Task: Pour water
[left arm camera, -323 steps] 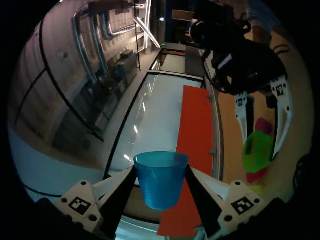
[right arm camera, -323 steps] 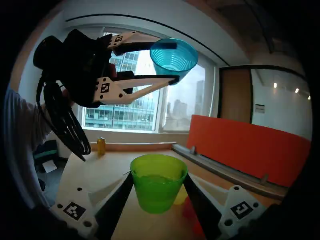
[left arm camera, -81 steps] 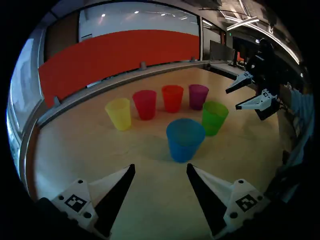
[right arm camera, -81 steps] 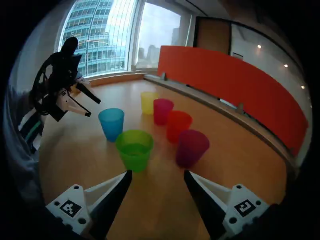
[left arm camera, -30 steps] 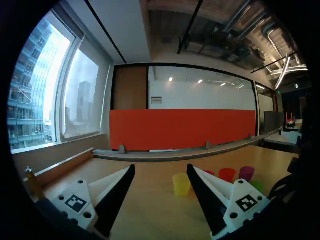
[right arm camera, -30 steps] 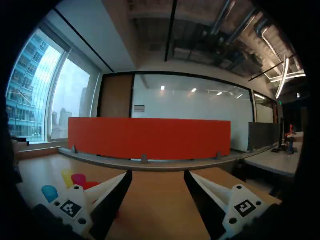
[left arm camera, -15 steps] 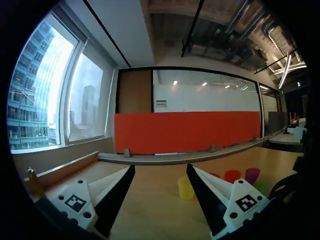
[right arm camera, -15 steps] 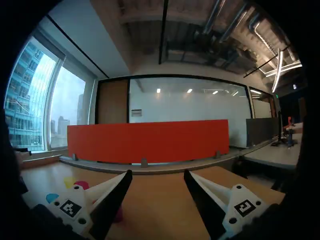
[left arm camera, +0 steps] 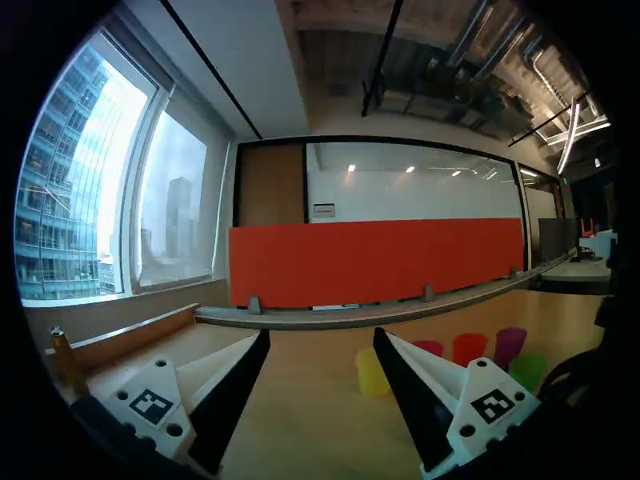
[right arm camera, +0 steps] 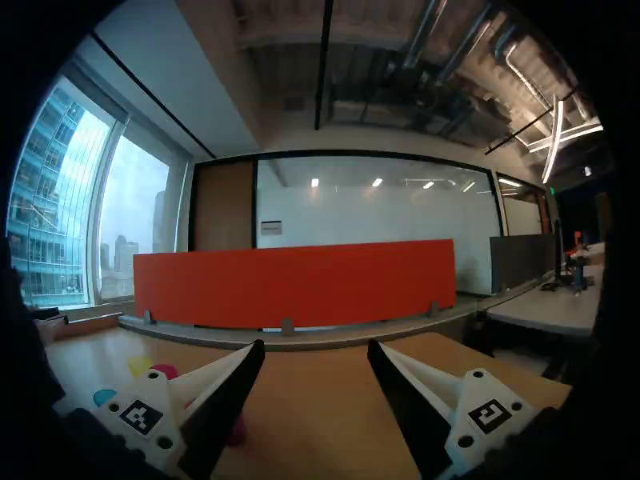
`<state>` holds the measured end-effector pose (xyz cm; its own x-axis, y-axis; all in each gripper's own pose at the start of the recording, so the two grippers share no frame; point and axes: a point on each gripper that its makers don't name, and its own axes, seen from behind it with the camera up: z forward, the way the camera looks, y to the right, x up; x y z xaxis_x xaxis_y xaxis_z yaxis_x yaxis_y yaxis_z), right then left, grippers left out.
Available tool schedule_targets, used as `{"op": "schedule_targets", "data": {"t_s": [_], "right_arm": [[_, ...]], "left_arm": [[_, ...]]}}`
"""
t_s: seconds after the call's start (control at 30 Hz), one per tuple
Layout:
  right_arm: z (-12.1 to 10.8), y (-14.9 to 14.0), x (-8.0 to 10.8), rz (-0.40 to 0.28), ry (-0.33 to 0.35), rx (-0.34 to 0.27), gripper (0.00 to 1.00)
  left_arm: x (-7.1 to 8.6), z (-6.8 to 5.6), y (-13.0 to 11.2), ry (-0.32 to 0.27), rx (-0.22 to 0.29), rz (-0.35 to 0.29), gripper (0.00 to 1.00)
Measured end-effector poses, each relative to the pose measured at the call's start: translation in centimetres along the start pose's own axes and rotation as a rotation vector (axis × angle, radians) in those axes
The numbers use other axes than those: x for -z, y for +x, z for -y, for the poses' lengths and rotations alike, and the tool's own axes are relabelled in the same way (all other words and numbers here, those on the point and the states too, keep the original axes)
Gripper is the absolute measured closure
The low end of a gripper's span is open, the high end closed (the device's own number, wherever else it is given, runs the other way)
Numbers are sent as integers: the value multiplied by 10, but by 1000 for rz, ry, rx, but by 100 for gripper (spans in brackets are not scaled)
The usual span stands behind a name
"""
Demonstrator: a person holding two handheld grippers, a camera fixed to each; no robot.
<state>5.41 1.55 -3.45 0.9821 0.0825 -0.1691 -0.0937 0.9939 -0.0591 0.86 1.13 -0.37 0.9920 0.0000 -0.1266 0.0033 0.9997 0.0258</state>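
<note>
Wooden desk carries cup row toward its right end, as seen in left gripper view: yellow cup, red cup, orange cup, purple cup, green cup. Left gripper – fingers spread, nothing between. Right gripper – fingers spread, empty. Right gripper view: blue cup toward desk's left end, beside left finger. Orange partition lines far desk edge.
</note>
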Motion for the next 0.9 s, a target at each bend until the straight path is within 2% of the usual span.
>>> {"op": "schedule_targets", "data": {"t_s": [0.17, 0.57, 0.9], "right_arm": [[0, -5, 0, 3, -3, 8, 0], [2, -15, -4, 21, -4, -20, 0], [6, -16, -6, 26, -3, -6, 0]], "left_arm": [[-1, -1, -13, -1, 0, 7, 4], [-3, 9, -41, 19, 11, 35, 4], [0, 15, -59, 33, 25, 62, 4]]}}
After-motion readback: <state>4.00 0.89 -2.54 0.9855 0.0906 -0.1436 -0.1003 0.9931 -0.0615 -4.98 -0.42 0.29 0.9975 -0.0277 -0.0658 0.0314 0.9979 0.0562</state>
